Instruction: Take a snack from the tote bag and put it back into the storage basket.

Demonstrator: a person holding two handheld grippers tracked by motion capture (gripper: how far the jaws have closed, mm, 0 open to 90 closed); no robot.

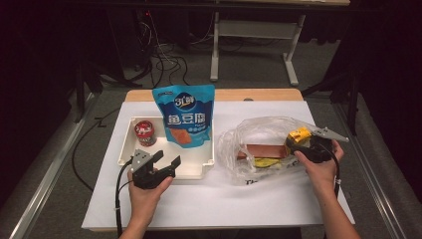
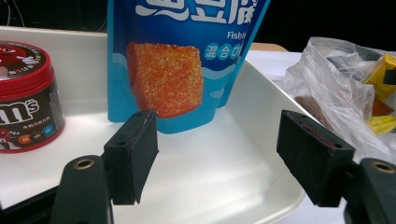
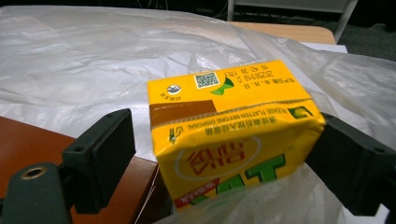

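Note:
My left gripper (image 1: 167,157) (image 2: 219,140) hangs open over the front rim of a white tray (image 1: 127,149) (image 2: 261,93), nothing between its jaws. In the tray stand a blue snack pouch (image 1: 186,117) (image 2: 187,56) and, left of it, a red-lidded candy can (image 1: 145,133) (image 2: 25,93). My right gripper (image 1: 298,143) (image 3: 229,140) is open around a yellow drink carton (image 1: 300,135) (image 3: 233,135) at the mouth of a clear plastic bag (image 1: 249,134) (image 3: 93,56). One jaw touches the carton; a small gap shows at the other.
Inside the bag lie a brown box (image 1: 263,150) (image 3: 28,140) and a flat yellow packet (image 1: 266,162). A white sheet (image 1: 224,199) covers the table, with bare room along its front. Cables (image 1: 164,59) and another table's legs (image 1: 291,64) stand on the floor beyond.

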